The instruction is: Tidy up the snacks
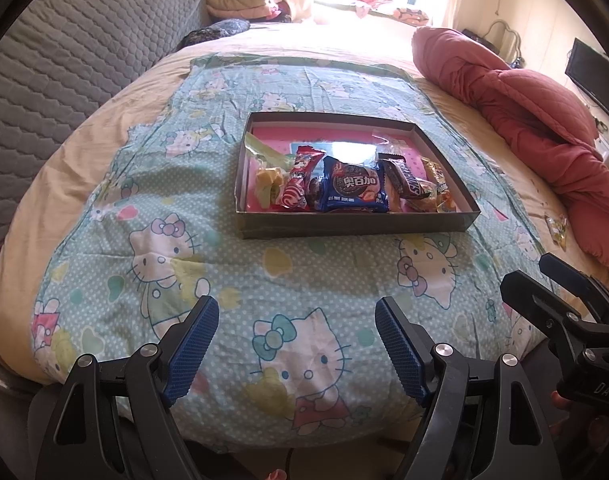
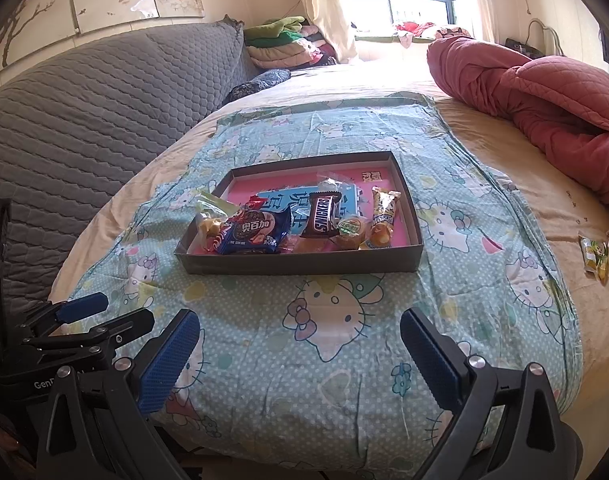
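A shallow dark box (image 1: pixel 352 222) (image 2: pixel 296 266) with a pink floor lies on the cartoon-cat cloth on the bed. It holds several snacks: a blue cookie pack (image 1: pixel 354 189) (image 2: pixel 254 232), a brown chocolate bar (image 1: pixel 402 178) (image 2: pixel 322 214), a red-striped packet (image 1: pixel 298 182) and yellow wrapped sweets (image 2: pixel 384 212). One yellow-green snack (image 2: pixel 595 258) (image 1: pixel 557 228) lies loose on the beige sheet to the right. My left gripper (image 1: pixel 297 312) and right gripper (image 2: pixel 300 326) hover open and empty over the cloth, short of the box. Each shows in the other's view, the right gripper (image 1: pixel 544 276) side-on and the left gripper (image 2: pixel 104 310) side-on.
A rolled pink quilt (image 1: pixel 524 108) (image 2: pixel 544 88) lies along the right side of the bed. A grey padded headboard (image 2: pixel 84 120) rises on the left. Folded clothes (image 2: pixel 288 44) are stacked at the far end by the window. A dark screen (image 1: pixel 596 80) hangs on the right wall.
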